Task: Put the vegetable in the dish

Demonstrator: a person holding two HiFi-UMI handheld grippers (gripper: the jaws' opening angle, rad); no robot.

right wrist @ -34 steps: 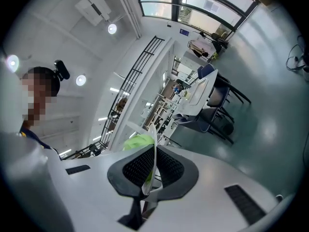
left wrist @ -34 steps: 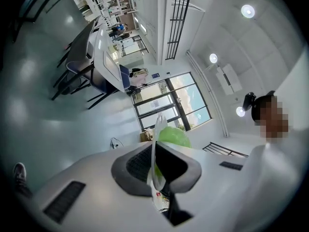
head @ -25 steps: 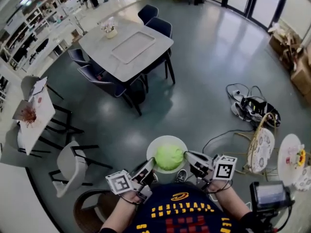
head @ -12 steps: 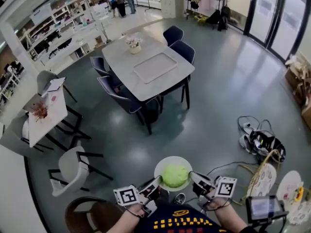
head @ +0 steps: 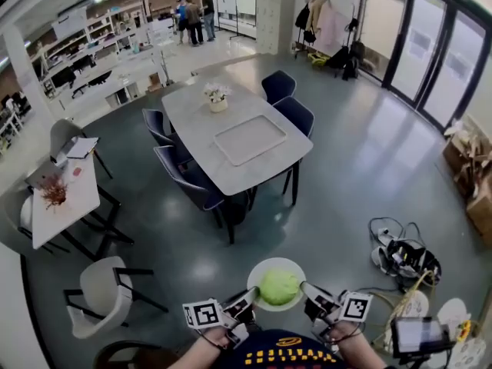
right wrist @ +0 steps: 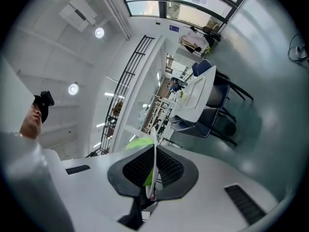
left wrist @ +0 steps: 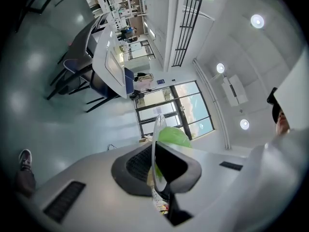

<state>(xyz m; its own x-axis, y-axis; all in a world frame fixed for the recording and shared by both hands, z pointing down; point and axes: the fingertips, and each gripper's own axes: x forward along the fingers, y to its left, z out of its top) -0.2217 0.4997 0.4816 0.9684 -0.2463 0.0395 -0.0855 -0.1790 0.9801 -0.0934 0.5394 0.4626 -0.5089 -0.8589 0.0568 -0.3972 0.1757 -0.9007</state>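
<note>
A round green cabbage (head: pixel 278 286) is held in a white dish (head: pixel 260 272). The dish is pinched by its rim on both sides, the left edge by the left gripper (head: pixel 244 299) and the right edge by the right gripper (head: pixel 310 293). Compared with a second ago, the dish is seen lower and smaller in the head view. The dining table (head: pixel 234 138) is now shown nearer the middle.
</note>
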